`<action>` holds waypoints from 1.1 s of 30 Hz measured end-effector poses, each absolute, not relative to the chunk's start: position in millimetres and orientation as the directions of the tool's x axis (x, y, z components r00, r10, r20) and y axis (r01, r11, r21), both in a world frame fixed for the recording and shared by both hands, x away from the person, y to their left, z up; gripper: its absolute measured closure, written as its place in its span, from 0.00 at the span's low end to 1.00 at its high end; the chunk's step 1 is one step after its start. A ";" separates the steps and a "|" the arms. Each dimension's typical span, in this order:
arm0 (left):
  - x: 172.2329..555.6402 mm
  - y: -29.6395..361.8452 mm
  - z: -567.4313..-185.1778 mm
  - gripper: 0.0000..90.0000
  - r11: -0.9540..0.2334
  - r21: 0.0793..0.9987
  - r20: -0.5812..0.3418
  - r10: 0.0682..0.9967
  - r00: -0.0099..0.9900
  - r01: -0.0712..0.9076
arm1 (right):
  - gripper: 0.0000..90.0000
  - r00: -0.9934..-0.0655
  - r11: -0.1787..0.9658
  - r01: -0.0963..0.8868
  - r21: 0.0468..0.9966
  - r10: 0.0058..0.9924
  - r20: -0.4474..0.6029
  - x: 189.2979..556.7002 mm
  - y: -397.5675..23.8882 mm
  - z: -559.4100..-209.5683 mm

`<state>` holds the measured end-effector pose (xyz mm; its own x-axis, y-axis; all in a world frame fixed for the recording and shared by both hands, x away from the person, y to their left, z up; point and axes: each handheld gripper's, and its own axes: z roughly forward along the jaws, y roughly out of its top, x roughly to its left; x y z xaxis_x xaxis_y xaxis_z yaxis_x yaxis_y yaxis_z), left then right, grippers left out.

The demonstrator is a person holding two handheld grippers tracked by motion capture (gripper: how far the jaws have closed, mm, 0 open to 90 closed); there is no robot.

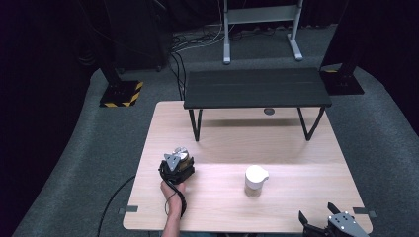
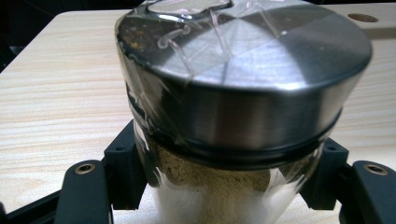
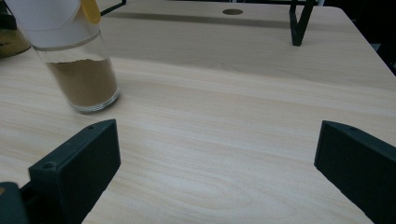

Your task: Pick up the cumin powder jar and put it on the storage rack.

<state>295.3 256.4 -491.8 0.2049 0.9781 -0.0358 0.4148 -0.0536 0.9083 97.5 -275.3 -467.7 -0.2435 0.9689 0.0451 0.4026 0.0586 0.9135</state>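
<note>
**Left tongs clamped on the steel-lidded jar**

Plainly, the left tongs (image 1: 179,162) had closed low on the glass body of a jar with a brushed-steel lid (image 2: 243,70), the pads (image 2: 125,168) pressing its sides just under the lid's dark seal, above the tan powder. The grip sat low probably because the wide lid overhangs the glass and offers no flat faces to pinch. The jar stood at the left of the worktop (image 1: 296,197), upright as far as the high view showed. Clear wrap or tape still crossed the lid, so it looked sealed.

The right tongs (image 1: 330,223) rested at the near right edge, jaws spread wide with nothing between them, aimed across bare wood. A white-capped shaker jar (image 1: 255,180) of brown powder stood mid-worktop, apart from both tongs, seemingly the next thing within the right one's reach. A black rack (image 1: 257,88) stood at the back.
</note>
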 end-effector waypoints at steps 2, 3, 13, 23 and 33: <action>296.1 257.5 -490.5 0.34 -0.052 0.906 -0.041 0.977 0.210 0.420 | 0.00 -0.242 0.057 0.401 0.914 0.969 0.046 97.7 -275.0 -468.0; 296.1 257.5 -490.5 0.34 -0.052 0.906 -0.041 0.977 0.210 0.420 | 0.00 -0.242 0.057 0.401 0.914 0.969 0.046 97.7 -275.0 -468.0; 293.8 261.7 -482.5 0.34 -0.056 0.906 -0.047 0.972 0.232 0.420 | 0.00 -0.240 0.058 0.405 0.913 0.970 0.045 97.3 -274.7 -466.7; 293.0 265.5 -469.2 0.34 -0.070 0.913 -0.037 0.967 0.251 0.401 | 0.00 -0.235 0.056 0.410 0.910 0.971 0.046 97.8 -273.2 -466.0; 295.8 266.8 -453.3 0.34 -0.081 0.918 -0.038 0.956 0.291 0.388 | 0.00 -0.235 0.050 0.403 0.914 0.971 0.050 97.4 -273.6 -466.0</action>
